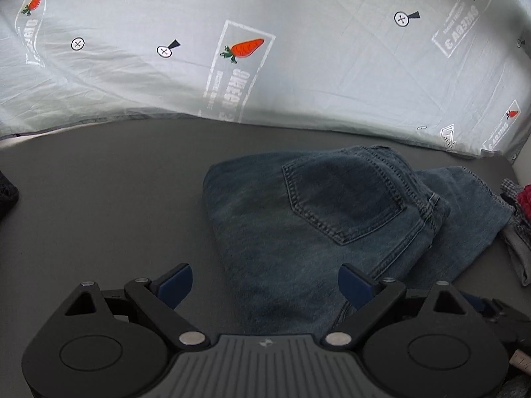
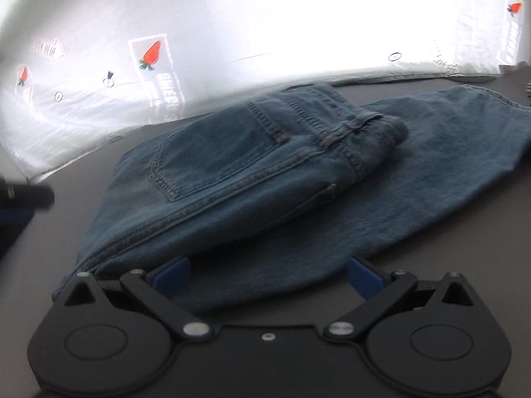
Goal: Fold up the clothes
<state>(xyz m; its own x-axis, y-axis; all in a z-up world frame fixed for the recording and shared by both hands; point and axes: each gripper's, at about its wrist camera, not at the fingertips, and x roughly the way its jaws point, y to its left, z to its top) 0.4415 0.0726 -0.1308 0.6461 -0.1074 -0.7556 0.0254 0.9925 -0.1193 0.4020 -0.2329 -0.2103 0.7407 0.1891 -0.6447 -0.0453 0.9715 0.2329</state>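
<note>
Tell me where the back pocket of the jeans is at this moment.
The back pocket faces up on the folded jeans on the dark table, right of centre in the left wrist view, in front of the carrot-print sheet.

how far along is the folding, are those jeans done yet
Partly done: the jeans lie folded over themselves on the grey table, back pocket up, lower layer sticking out. Nothing in hand: left gripper and right gripper are open. Left: another fold, then the garments at the right edge.
</note>
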